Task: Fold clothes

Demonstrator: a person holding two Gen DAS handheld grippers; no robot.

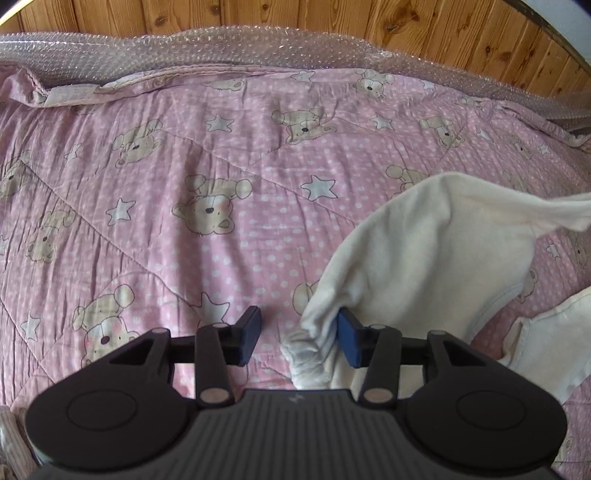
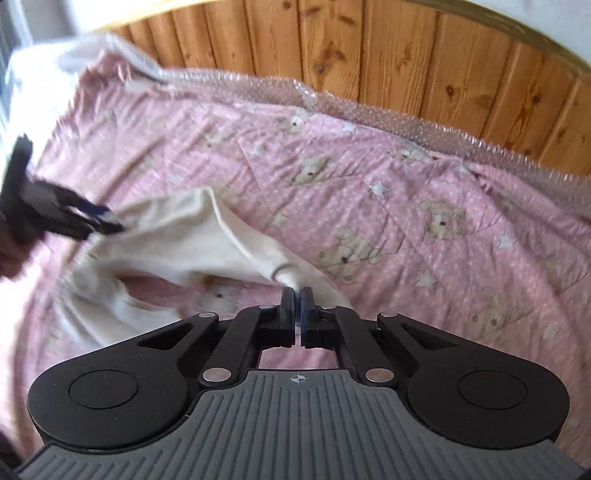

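A cream garment (image 1: 424,251) is lifted off the pink teddy-bear quilt (image 1: 184,155) and stretches between my two grippers. My left gripper (image 1: 299,317) stands open. A bunched end of the garment hangs between its jaws and rests against the right pad (image 1: 347,336), while the left pad (image 1: 251,332) is bare. In the right wrist view the cream garment (image 2: 177,229) runs from the blurred left gripper (image 2: 107,221) to my right gripper (image 2: 296,291), which is shut on a narrow hemmed end of it.
Bubble wrap (image 1: 221,48) lines the far edge of the quilt below a wooden panelled wall (image 1: 295,14). More cream cloth (image 1: 546,339) lies at the lower right. A white sheet (image 2: 29,74) shows at the far left beyond the quilt (image 2: 406,206).
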